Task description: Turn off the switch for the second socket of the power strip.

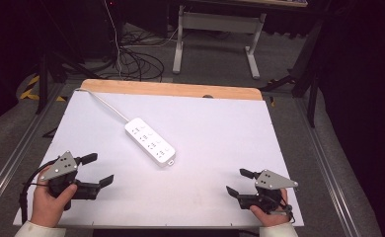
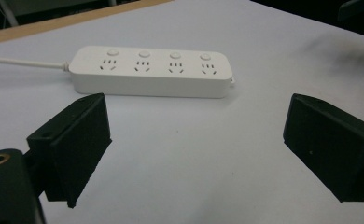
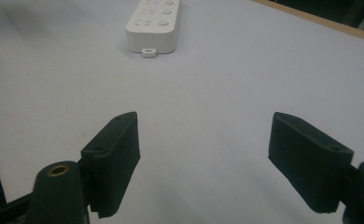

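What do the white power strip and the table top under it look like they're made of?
White four-socket power strip: likely moulded plastic, smooth with a soft sheen, rounded edges and no visible seams. White table top: a matte, even sheet, perhaps laminate or board, laid over wood, judging by the tan wooden strip along its far edge.

Setting: probably a lab or test room. Evidence: white work board edged by metal rails, loose cables on grey carpet, white bench frame, dark curtained surroundings.
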Action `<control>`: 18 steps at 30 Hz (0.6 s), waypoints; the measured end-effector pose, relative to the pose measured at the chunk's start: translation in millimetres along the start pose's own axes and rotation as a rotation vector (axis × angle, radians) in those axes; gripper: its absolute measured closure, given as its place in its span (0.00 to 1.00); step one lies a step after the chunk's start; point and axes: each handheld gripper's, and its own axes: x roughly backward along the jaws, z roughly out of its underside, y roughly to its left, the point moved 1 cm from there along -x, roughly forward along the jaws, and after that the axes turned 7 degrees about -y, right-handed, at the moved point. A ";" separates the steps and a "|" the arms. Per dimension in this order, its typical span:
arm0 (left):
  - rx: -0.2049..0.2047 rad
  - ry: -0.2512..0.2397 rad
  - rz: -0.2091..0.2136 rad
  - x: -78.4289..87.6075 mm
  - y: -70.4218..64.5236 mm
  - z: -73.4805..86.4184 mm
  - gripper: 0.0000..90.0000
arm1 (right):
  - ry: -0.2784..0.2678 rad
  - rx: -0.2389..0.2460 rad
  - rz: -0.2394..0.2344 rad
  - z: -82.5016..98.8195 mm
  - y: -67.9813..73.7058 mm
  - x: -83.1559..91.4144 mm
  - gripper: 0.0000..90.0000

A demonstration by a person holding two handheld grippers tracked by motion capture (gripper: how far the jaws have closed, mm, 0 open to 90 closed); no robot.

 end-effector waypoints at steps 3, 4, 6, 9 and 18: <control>-0.001 -0.004 -0.002 1.6 1.6 5.4 0.09 | 0.000 -0.002 -0.002 0.2 0.0 -0.2 0.28; -0.014 0.000 -0.003 2.5 2.6 7.6 0.08 | 0.001 -0.001 -0.001 0.2 -0.2 -0.1 0.28; -0.033 0.000 -0.018 3.7 3.3 11.5 0.08 | 0.002 -0.001 -0.001 0.3 -0.3 -0.1 0.28; -0.063 0.008 -0.031 6.8 3.7 20.2 0.08 | 0.003 -0.001 0.001 0.4 -0.6 -0.1 0.28; 0.038 0.003 -0.009 13.2 6.8 43.3 0.09 | 0.005 -0.002 -0.001 0.9 -0.9 -0.2 0.28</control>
